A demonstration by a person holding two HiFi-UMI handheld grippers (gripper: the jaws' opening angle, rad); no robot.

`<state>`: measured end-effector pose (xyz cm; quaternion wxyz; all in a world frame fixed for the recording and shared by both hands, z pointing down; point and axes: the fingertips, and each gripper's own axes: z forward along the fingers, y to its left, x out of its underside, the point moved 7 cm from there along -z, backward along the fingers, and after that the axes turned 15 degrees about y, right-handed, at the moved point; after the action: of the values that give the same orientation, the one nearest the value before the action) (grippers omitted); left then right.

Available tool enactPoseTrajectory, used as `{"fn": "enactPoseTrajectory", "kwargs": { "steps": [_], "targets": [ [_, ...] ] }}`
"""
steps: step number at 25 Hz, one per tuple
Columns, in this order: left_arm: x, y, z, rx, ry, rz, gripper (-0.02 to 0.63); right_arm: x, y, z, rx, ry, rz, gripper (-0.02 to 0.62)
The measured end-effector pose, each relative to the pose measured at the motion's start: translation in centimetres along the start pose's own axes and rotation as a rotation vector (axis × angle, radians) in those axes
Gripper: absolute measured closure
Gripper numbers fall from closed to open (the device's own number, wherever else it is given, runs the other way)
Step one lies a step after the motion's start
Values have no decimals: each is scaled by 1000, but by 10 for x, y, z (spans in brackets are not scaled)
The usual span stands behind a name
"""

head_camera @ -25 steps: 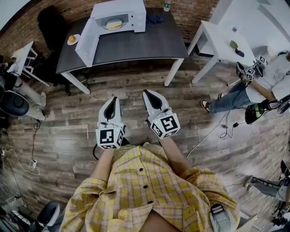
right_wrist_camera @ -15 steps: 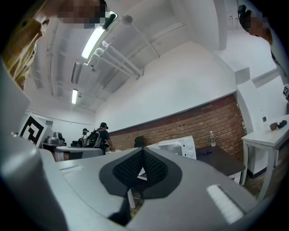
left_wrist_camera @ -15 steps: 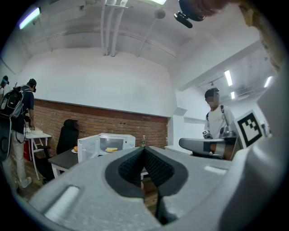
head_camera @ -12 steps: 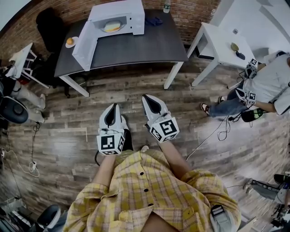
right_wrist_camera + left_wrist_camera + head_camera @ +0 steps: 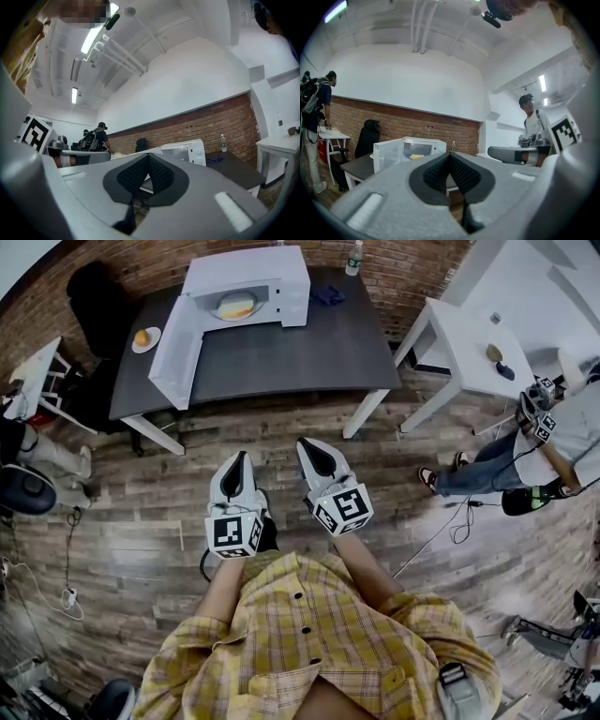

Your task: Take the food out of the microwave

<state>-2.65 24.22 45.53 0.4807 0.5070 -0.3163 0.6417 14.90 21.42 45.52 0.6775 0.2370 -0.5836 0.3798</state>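
In the head view the microwave (image 5: pixel 246 287) stands at the upper middle of the frame, on the back left part of a dark surface (image 5: pixel 309 343) set against a brick wall, and its door (image 5: pixel 178 338) hangs wide open toward the left. The food (image 5: pixel 236 306), a pale yellow piece on a plate, sits inside the open cavity. Left of the door a small plate (image 5: pixel 145 337) with an orange item rests near the surface's edge; a blue cloth (image 5: pixel 328 296) and a bottle (image 5: pixel 353 257) lie to the right of the microwave. Both grippers are at the middle of the frame over the wooden floor (image 5: pixel 122 521), well apart from the surface and pointing toward it: the left gripper (image 5: pixel 241 457) and the right gripper (image 5: pixel 305 442) side by side. Each gripper view shows the jaws pressed together at the tips with nothing between them, so both are narrow and empty. A yellow checked shirt (image 5: pixel 309 634) fills the lower frame, and a seated person (image 5: pixel 553 442) is at the right edge beside a white table (image 5: pixel 464 334)
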Motion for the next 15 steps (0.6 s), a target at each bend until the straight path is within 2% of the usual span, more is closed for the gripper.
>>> {"fn": "enactPoseTrajectory", "kwargs": {
  "steps": [15],
  "targets": [
    [-63,114,135,47,36,-6,604,-54,-49,160,47,22,16,591]
  ]
}}
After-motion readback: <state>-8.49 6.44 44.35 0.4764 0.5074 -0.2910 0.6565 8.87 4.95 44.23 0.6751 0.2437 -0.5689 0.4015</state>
